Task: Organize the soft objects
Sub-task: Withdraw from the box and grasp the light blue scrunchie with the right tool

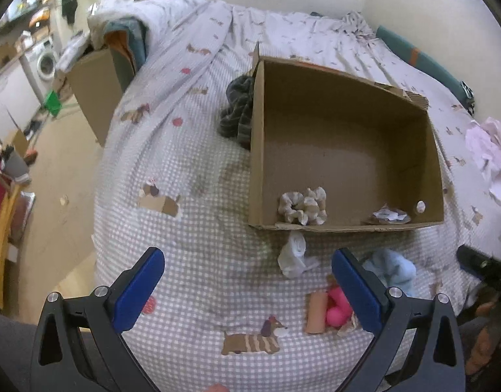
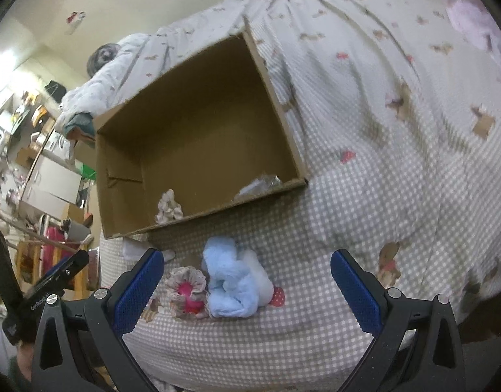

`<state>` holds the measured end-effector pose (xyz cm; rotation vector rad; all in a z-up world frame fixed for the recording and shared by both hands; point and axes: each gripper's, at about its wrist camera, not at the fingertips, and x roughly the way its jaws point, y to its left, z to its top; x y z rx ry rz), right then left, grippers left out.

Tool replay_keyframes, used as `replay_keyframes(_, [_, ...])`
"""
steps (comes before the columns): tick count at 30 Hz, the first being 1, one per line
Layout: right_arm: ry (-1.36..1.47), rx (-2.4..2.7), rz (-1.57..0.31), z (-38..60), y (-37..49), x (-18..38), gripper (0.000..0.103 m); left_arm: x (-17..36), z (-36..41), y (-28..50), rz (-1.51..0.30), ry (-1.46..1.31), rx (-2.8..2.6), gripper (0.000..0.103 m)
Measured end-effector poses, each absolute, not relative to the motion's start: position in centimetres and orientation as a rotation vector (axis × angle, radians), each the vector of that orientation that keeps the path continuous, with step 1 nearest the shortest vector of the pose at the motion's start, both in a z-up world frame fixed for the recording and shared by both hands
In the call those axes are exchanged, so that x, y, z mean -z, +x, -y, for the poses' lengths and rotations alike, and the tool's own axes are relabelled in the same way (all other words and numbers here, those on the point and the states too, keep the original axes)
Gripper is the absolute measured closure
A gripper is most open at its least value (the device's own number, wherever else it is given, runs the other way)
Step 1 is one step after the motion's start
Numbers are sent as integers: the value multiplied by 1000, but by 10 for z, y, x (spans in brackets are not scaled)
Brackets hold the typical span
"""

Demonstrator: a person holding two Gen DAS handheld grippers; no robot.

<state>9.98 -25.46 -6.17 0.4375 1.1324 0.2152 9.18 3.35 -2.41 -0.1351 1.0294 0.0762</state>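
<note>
An open cardboard box (image 1: pixel 257 150) (image 2: pixel 283 121) lies on the checked bedspread. Inside, near its front wall, are a beige scrunchie (image 1: pixel 304 205) (image 2: pixel 168 209) and a crumpled wrapper (image 1: pixel 390 214) (image 2: pixel 260 184). In front of the box lie a white sock (image 1: pixel 294 254), a fluffy light-blue cloth (image 2: pixel 232 282) (image 1: pixel 392 269) and a pink item in a frilly scrunchie (image 2: pixel 186 289) (image 1: pixel 336 307). My left gripper (image 1: pixel 247 289) is open above the bedspread, left of the sock. My right gripper (image 2: pixel 243 289) is open with the blue cloth between its fingers, untouched.
A dark striped garment (image 1: pixel 237 111) lies against the box's left wall. Pale pink clothing (image 1: pixel 488 153) (image 2: pixel 472 19) is heaped at the right of the bed. A second cardboard box (image 1: pixel 97 91) with bedding stands at the bed's left edge, and beyond that the floor drops away.
</note>
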Motion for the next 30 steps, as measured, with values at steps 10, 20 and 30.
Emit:
replay_keyframes(10, [349,-250,-1398,209,117,120,16,37,-38,103,-1082,-174,-125,1])
replay_keyframes(20, [138,-262,-1433,165,122,138,65,51,-60,109,-1121,-251,-168,1])
replay_keyframes(30, [323,-243,-1294,218,111,103,71,65,-51,114,-1163,-254,-139,1])
